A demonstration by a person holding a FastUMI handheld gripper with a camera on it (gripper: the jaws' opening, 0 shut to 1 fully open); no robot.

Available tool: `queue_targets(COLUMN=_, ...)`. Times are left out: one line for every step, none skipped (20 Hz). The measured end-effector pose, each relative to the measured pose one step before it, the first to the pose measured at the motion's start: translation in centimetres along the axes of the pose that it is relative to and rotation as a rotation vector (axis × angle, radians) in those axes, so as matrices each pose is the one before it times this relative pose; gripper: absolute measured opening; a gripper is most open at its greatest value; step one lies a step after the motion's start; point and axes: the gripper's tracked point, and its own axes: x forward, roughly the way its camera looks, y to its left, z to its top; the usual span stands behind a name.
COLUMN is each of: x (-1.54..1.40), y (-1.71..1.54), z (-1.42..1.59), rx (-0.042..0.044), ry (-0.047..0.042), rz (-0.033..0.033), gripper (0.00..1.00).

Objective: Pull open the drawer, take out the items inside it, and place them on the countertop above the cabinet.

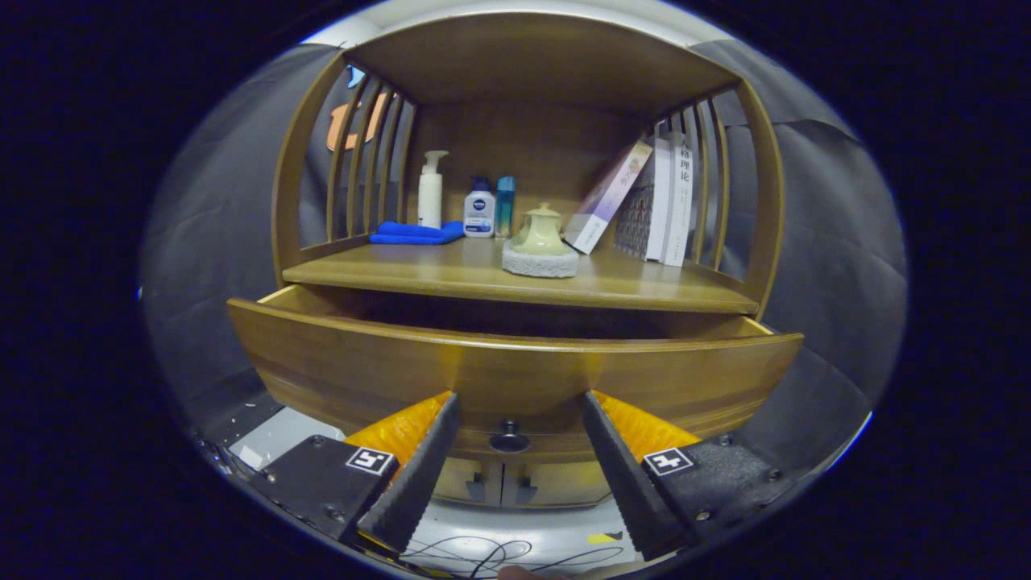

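Observation:
The wooden drawer (515, 366) is pulled out from under the countertop (451, 278) of the cabinet. Its front panel faces me and its small dark knob (509, 439) sits low in the middle. My gripper (515, 403) is open; its two fingers stand either side of the knob and touch nothing. The inside of the drawer is dark and hidden behind the front panel, so I cannot see any items in it.
On the countertop stand a folded blue cloth (415, 233), a white pump bottle (431, 191), a lotion bottle (479, 209), a small blue bottle (505, 206), a lidded cream pot on a grey pad (540, 242) and leaning books (644, 205). Cables (499, 554) lie on the floor below.

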Motion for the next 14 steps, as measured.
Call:
queue_targets(x=0.428, y=-0.005, z=0.170, rx=-0.00405, ry=0.00514, rz=-0.00337, gripper=0.98)
queue_targets(x=0.549, y=-0.120, z=0.173, rx=-0.00301, ry=0.00680, rz=-0.00463, gripper=0.98)
queue_targets(x=0.538, y=-0.042, z=0.204, rx=-0.00024, ry=0.00489, rz=-0.00400, gripper=0.98)
queue_targets(x=0.511, y=0.040, z=0.234, rx=-0.00025, ry=0.00452, rz=-0.00350, gripper=0.98)
queue_targets(x=0.480, y=0.036, z=0.154, rx=0.00040, ry=0.00225, rz=-0.00229, gripper=0.98)
queue_targets(x=0.508, y=0.021, z=0.228, rx=-0.00197, ry=0.00121, rz=-0.00174, gripper=0.98)
queue_targets(x=0.595, y=0.031, z=0.188, rx=-0.00127, ry=0.00094, rz=-0.00133, gripper=0.98)
queue_targets(x=0.514, y=0.017, z=0.240, rx=-0.00300, ry=0.00075, rz=-0.00202, gripper=0.98)
queue_targets(x=0.507, y=0.015, z=0.160, rx=-0.00293, ry=0.00127, rz=-0.00216, gripper=0.98)
queue_targets(x=0.481, y=-0.012, z=0.227, rx=-0.00352, ry=0.00182, rz=-0.00169, gripper=0.98)
queue_targets(x=0.011, y=-0.038, z=0.073, rx=0.00271, ry=0.00553, rz=-0.00613, gripper=0.98)
queue_targets(x=0.340, y=0.053, z=-0.020, rx=0.00105, ry=0.00912, rz=-0.00572, gripper=0.98)
queue_targets(x=-0.038, y=0.116, z=0.009, rx=0.00114, ry=-0.00234, rz=-0.00421, gripper=0.98)
queue_targets(x=0.020, y=0.002, z=-0.098, rx=-0.00415, ry=0.00043, rz=-0.00085, gripper=0.98)
